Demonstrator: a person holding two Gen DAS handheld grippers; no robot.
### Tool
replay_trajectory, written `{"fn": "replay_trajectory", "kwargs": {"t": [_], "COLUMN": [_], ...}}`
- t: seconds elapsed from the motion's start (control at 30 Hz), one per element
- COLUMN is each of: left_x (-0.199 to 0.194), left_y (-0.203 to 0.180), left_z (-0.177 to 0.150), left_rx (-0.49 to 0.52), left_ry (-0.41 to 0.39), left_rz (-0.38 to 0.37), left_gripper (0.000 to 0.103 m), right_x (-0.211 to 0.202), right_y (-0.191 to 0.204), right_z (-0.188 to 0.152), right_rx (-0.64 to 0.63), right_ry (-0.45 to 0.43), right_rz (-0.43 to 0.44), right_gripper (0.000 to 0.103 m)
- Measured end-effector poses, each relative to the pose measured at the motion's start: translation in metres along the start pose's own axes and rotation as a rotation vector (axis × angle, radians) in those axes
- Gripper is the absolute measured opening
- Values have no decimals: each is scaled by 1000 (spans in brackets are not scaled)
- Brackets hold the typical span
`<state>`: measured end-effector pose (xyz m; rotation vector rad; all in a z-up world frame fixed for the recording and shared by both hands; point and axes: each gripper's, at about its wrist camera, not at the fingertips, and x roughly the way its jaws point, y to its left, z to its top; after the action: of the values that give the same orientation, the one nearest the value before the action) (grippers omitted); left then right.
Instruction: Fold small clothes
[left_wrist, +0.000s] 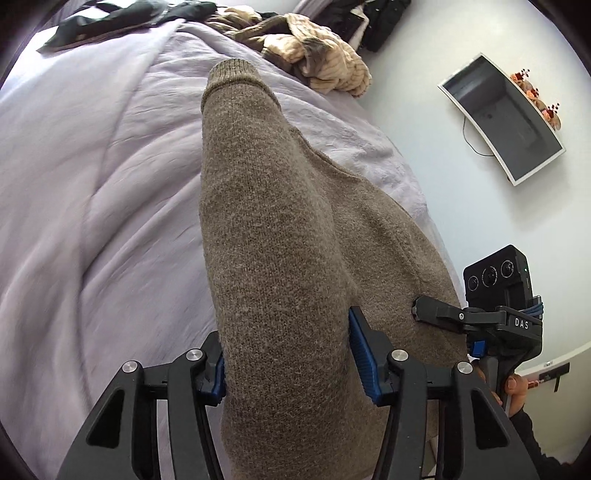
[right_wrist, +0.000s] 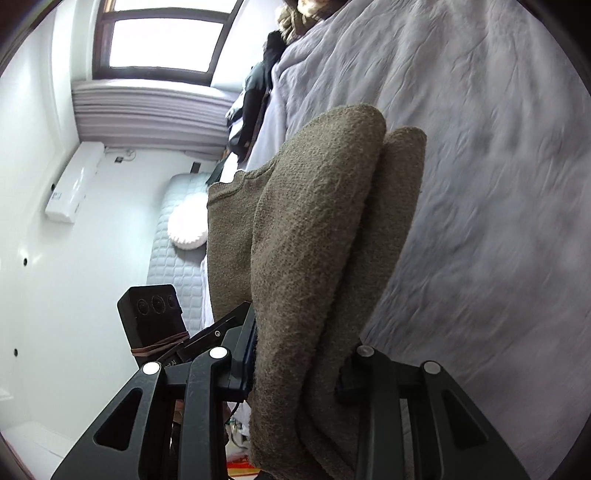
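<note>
A brown knit sweater (left_wrist: 273, 229) hangs folded over itself above the lavender bed cover (left_wrist: 92, 184). My left gripper (left_wrist: 288, 347) is shut on a thick fold of it, with a blue pad pressing on either side. In the left wrist view my right gripper (left_wrist: 419, 310) bites the sweater's edge to the right, with a hand (left_wrist: 515, 391) on its handle. In the right wrist view the sweater (right_wrist: 314, 240) fills the middle and my right gripper (right_wrist: 299, 350) is shut on its bunched layers. My left gripper (right_wrist: 236, 332) shows there at the left, against the cloth.
A heap of beige and brown clothes (left_wrist: 325, 62) and a dark garment (left_wrist: 122, 22) lie at the bed's far end. A white-framed dark panel (left_wrist: 506, 118) sits off the bed's right side. The right wrist view shows a window (right_wrist: 166, 40), a quilted mattress (right_wrist: 166, 266) and a white cushion (right_wrist: 188, 225).
</note>
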<state>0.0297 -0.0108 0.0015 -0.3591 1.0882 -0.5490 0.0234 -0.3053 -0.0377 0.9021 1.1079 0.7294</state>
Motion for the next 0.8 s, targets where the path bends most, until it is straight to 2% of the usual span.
{"fn": "replay_trajectory", "kwargs": {"t": [0.2,0.43,0.6,0.8], "left_x": [-29,-24,-18,-22], "left_y": [19,53,68,74], "left_z": [-40,-67,-83,-88], "left_rx": [17,-44,-55,-53], "left_ry": [-6,3,-4,-25], "left_rz": [96,141,192,192], "left_gripper": [55,55,56,56], "right_x": [34,87,98,92], "right_y": [-3,-4,-7,-3], "right_z": [-31,-19,-20,-25], "right_rx": [31,14,2,-28], "right_ry": [50,68,65,52], "right_rz": [29,-31,-106,-169], "right_gripper": [34,34,34,37]}}
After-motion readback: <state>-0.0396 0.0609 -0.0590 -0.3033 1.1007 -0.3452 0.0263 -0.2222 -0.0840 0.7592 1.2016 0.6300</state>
